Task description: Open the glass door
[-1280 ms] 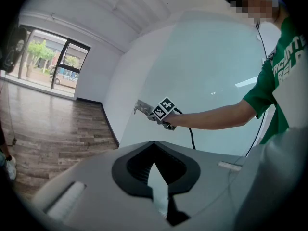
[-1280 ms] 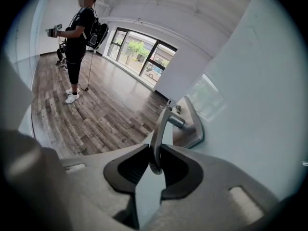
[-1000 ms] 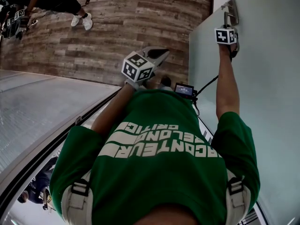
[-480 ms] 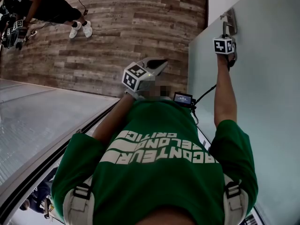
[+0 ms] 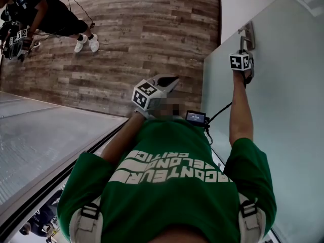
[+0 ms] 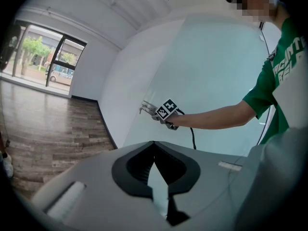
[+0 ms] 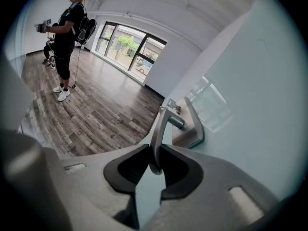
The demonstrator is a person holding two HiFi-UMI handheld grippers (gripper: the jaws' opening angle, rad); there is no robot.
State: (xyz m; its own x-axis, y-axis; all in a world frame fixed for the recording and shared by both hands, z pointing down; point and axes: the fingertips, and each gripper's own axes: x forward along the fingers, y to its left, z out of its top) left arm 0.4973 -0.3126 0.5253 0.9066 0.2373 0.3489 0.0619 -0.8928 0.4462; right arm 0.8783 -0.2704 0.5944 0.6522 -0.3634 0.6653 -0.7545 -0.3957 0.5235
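Plainly, the right gripper is clamped on the free end of the handle. Its dark pads press the metal lever from both sides, so nothing is left to reach for. From the jaws the handle's long axis runs up and away to its pivot on the plate, which is fixed to the frosted door close to the door's free edge. The lever therefore lies almost in line with the gripper rather than across it. In the right gripper view the glass is just right of the handle and the floor is to its left.

The left gripper is well apart from the handle, held in front of the person's chest. Its jaws are closed on nothing, with the tips together. Only the right hand is placed to act.

As I judge it, the coming move swings the door about its hinges, driven through the held lever end and square to the glass. Whether the latch is already free I cannot tell. A grip this near the lever's tip could slide off if the pull runs along the handle's axis.
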